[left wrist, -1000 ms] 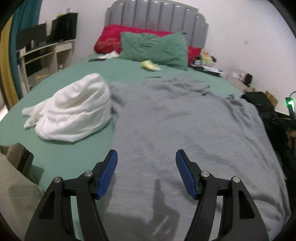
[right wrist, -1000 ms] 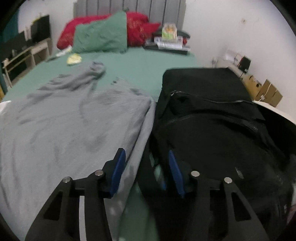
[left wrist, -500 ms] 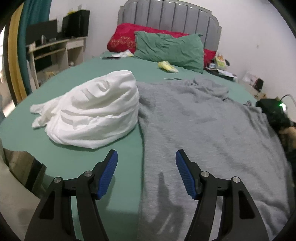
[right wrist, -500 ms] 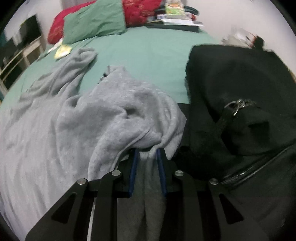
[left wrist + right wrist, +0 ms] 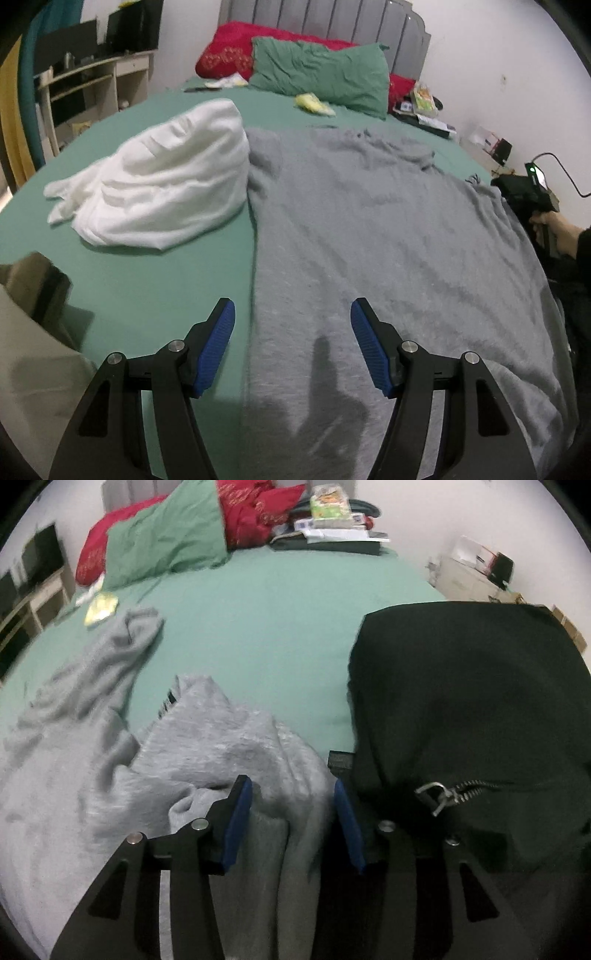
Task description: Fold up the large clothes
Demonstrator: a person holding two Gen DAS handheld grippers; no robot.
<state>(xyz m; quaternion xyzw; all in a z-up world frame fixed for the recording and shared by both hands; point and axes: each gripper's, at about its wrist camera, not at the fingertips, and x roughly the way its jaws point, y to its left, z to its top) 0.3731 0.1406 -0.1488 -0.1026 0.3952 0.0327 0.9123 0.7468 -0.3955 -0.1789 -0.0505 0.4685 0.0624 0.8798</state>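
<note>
A large grey garment (image 5: 388,229) lies spread over the green bed sheet (image 5: 147,288). My left gripper (image 5: 292,310) hangs open above its near left edge, with nothing between the pads. In the right wrist view a bunched fold of the grey garment (image 5: 221,746) sits between the blue pads of my right gripper (image 5: 291,786). Those jaws are opening, and the fold lies loose between them at the garment's right edge, beside the black bag. In the left wrist view a hand (image 5: 557,229) holds the right gripper's body at the far right.
A white cloth pile (image 5: 166,192) lies left of the grey garment. A black zipped bag (image 5: 461,701) sits close on the right. Green and red pillows (image 5: 321,77) lean on the headboard. A desk with shelves (image 5: 88,88) stands to the left. Boxes and clutter (image 5: 476,568) line the right wall.
My right gripper moved forward along the garment's right edge, pinched a grey fold, and now stands wider around it. The left view has shifted toward the garment's left edge.
</note>
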